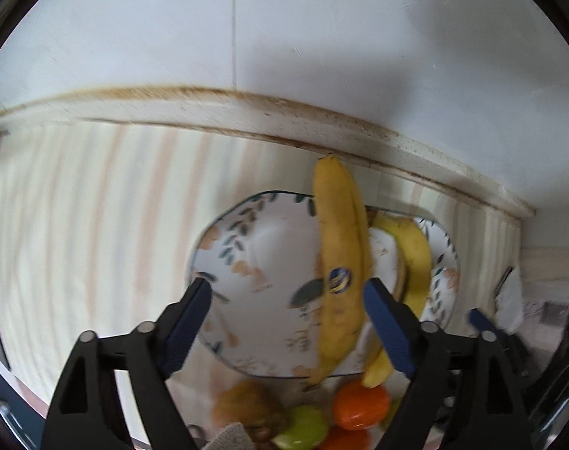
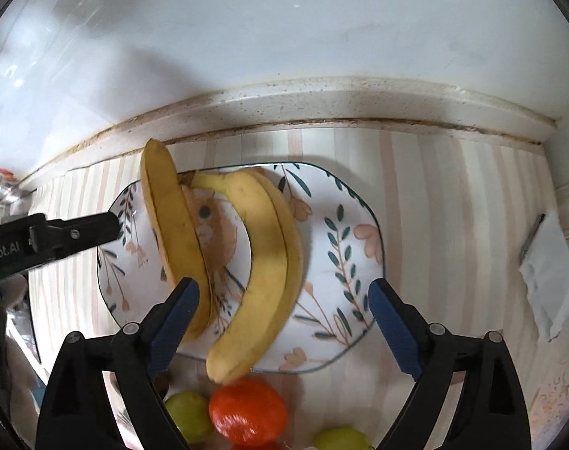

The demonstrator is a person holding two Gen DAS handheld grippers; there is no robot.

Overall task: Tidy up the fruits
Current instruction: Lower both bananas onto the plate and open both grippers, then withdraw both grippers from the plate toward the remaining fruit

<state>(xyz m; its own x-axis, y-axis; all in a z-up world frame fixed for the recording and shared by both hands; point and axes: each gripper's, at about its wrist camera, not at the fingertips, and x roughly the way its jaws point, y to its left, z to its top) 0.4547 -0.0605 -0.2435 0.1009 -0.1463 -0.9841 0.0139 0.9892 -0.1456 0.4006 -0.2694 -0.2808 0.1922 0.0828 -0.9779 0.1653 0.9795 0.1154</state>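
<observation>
Two pairs of bananas [image 2: 262, 262] lie across the floral plate [image 2: 359, 262] on the striped table [image 2: 453, 206], apparently set there to group them apart from the orange [image 2: 247, 412], while the left gripper [image 1: 288, 322] and right gripper [image 2: 284, 322] hang spread and empty above.

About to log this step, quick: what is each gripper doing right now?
Left gripper: open, holding nothing, above the bananas.
Right gripper: open, holding nothing, above the plate.
</observation>
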